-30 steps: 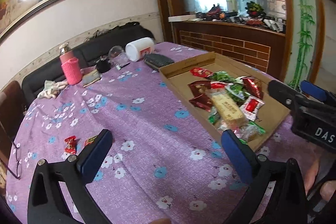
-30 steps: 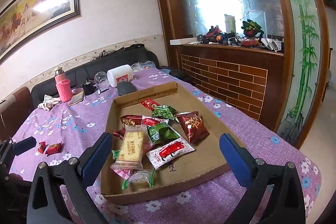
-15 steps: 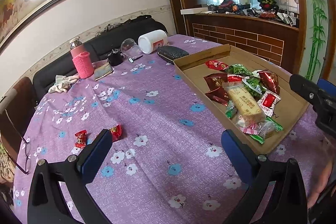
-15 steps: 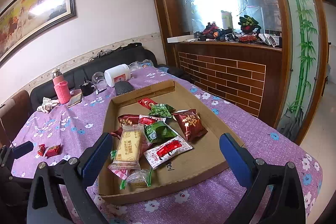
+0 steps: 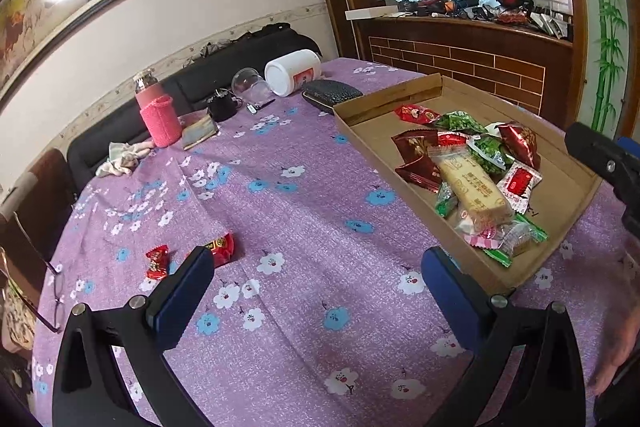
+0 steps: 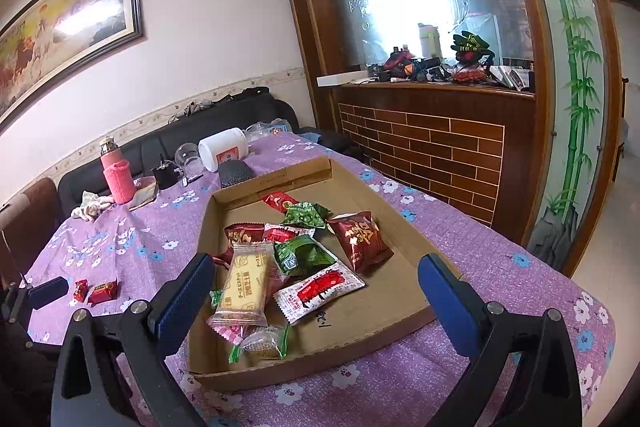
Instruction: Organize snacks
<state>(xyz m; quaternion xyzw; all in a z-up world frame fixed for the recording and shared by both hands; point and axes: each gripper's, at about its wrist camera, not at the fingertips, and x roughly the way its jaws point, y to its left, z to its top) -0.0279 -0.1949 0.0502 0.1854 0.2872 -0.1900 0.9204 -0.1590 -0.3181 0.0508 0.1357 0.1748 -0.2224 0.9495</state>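
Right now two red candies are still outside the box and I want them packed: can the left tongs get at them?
Probably yes. The two red candies lie on bare cloth just past the left tongs, which are open and empty, near the left finger. Nothing stands between them.

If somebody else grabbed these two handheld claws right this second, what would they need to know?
Left gripper: open, holding nothing, above the purple flowered tablecloth.
Right gripper: open, holding nothing, facing the shallow brown cardboard tray.
Done: most wrapped snacks, including the long yellow biscuit pack, already lie piled in the tray.
Left: a small red candy and a red rectangular snack packet lie outside the tray on the cloth, near the left gripper. They likely go in next.
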